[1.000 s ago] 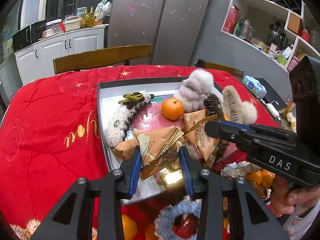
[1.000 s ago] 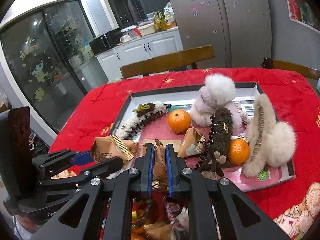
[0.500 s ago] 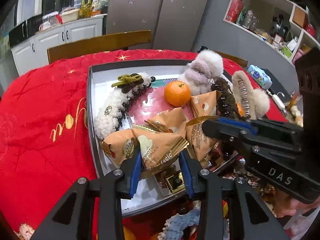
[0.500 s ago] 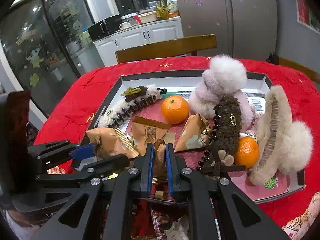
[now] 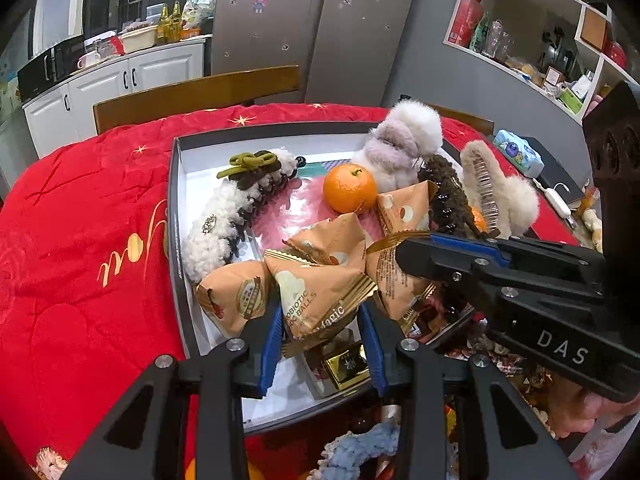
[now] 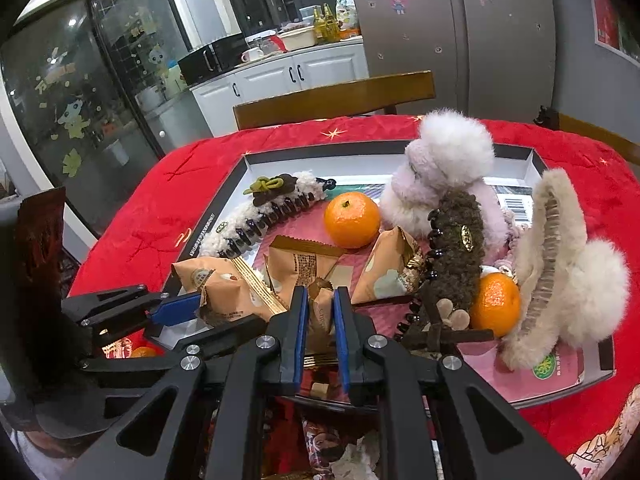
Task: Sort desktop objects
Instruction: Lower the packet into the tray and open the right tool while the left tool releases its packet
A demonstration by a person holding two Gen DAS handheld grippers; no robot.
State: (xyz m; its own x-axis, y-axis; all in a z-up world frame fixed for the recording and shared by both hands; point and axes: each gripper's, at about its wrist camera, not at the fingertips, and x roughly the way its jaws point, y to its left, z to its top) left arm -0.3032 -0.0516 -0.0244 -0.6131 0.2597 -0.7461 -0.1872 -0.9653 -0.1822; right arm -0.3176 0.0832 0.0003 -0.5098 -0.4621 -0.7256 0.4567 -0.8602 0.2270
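Left tool [image 5: 322, 320] grips snack packet [image 5: 320, 296] – right tool [image 6: 320, 312] opening around packet.

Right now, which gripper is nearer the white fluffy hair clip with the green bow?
Left. The left gripper, gripping a snack packet, sits beside the clip; the right gripper is farther across the tray.

Snack packets [image 5: 320, 292]: glossy crinkled foil-paper, tan with gold edges. Hair clips [image 5: 236, 216]: fuzzy plush over shiny black plastic teeth. Mandarin [image 5: 350, 188]: dimpled, slight sheen. Tray [image 5: 174, 208]: smooth matt card. Surface cloth [image 5: 80, 240]: quilted red satin.
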